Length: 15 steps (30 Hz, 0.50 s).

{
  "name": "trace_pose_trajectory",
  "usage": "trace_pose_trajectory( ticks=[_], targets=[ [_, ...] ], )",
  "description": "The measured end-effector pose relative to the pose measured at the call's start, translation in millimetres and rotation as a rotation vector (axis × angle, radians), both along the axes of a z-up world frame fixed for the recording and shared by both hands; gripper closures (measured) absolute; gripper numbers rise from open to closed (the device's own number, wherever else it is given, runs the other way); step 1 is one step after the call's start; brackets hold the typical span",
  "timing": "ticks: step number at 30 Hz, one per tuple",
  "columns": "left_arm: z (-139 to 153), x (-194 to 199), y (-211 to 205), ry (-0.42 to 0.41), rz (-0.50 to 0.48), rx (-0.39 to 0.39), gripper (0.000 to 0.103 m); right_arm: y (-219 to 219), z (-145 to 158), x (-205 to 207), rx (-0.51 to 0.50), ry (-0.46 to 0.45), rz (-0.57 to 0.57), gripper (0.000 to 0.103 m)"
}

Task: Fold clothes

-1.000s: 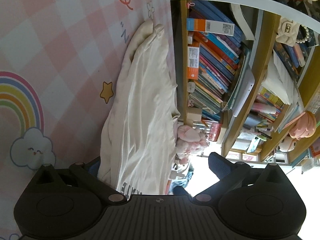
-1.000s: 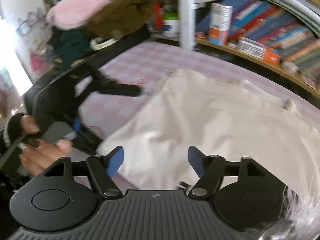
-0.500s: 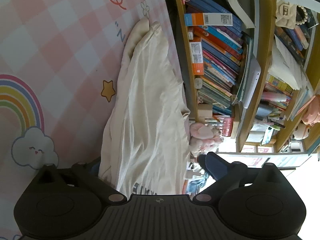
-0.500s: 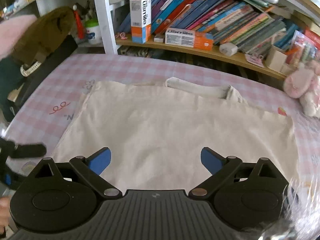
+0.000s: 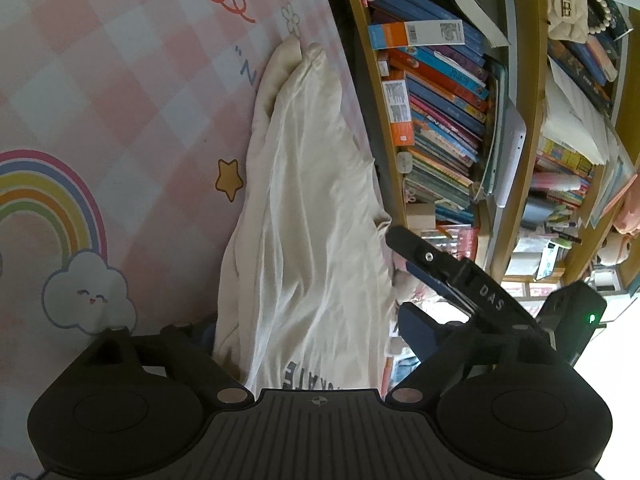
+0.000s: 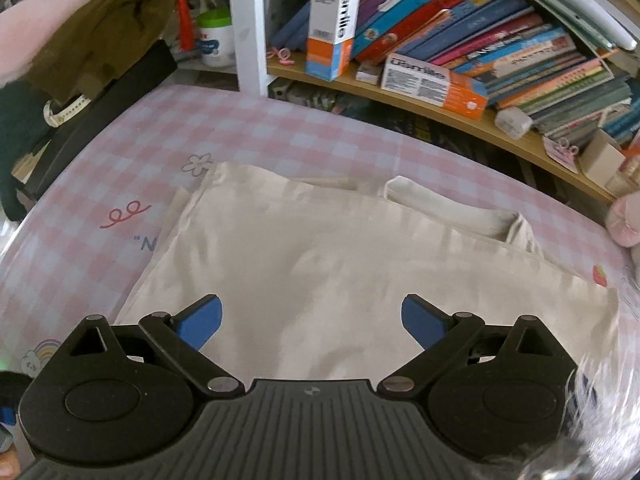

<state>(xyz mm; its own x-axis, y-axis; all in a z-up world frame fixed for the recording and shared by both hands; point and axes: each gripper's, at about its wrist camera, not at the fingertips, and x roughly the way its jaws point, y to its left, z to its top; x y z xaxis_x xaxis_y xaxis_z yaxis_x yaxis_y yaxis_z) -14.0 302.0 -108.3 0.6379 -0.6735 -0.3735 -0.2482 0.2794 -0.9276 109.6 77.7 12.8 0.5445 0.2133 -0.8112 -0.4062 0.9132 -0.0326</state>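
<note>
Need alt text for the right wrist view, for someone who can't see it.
A cream shirt lies folded flat on a pink checked mat, with the open right gripper above its near edge, nothing between the fingers. Behind the mat, a wooden shelf holds leaning books and boxes.

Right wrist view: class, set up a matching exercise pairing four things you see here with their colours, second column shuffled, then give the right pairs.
Things:
1. folded garment
2. tool pads
3. tablecloth
4. squiggle print

Colours:
A. pink and white check
B. red
C. cream
D. blue

Pairs: 1-C, 2-D, 3-A, 4-B
</note>
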Motion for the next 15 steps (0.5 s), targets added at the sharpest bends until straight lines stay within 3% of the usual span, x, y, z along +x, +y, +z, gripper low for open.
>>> trace_pose_trajectory(
  ticks=[6,11,15],
  targets=[
    [0.1,-1.0,-1.2,-0.003,-0.006,0.009,0.017,12.0,-5.8,9.9,-0.007,0.027,0.023,0.006],
    [1.1,-3.2,-4.7,0.027,-0.014,0.077,0.037,29.6,-4.6,27.7,0.002,0.058,0.052,0.006],
    [-5.3,-8.8,-0.2,0.05,0.01,0.052,0.05,55.8,0.0,43.9,0.002,0.08,0.09,0.006]
  ],
)
